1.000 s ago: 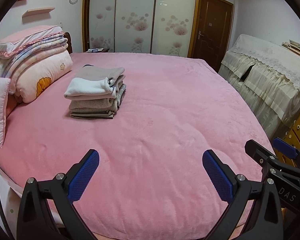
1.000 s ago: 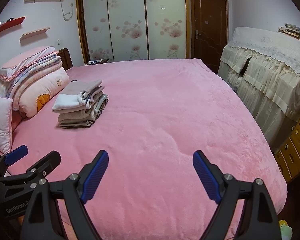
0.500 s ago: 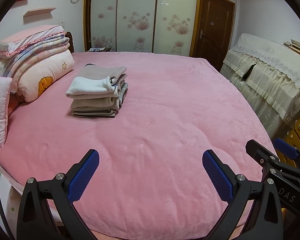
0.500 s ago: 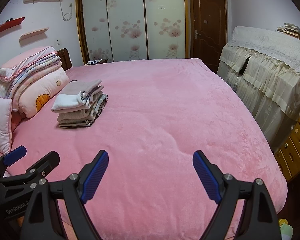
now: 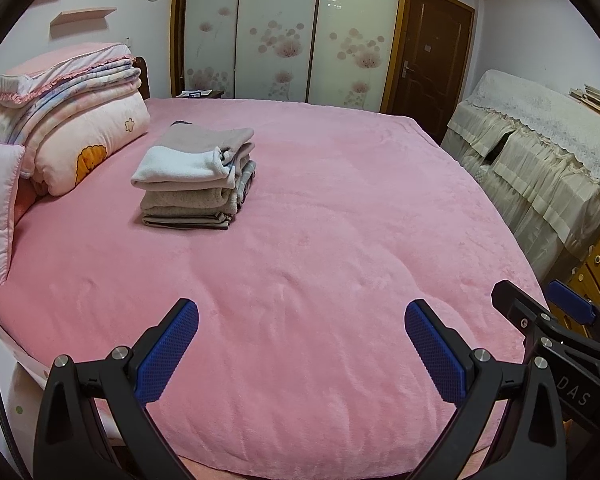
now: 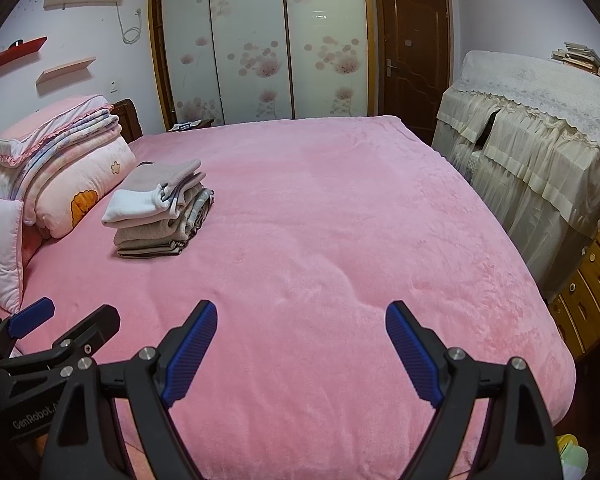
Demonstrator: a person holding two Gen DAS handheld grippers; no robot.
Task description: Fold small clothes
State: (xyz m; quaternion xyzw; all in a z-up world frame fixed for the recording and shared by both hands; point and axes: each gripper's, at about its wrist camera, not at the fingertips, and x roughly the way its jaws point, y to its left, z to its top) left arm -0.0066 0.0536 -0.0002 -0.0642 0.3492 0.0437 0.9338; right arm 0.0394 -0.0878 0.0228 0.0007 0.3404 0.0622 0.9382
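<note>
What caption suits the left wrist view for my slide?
Open left gripper hovers over pink plush bedspread; folded stack of small clothes beyond.

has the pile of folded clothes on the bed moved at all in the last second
No. The folded pile sits in the same place beside the quilt roll on the pink bed, same shape, with neither gripper near it.

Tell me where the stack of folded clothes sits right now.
In both wrist views the stack of folded clothes lies on the pink bed, upper left, beside the rolled quilts and pillows near the headboard, well beyond both grippers.
</note>
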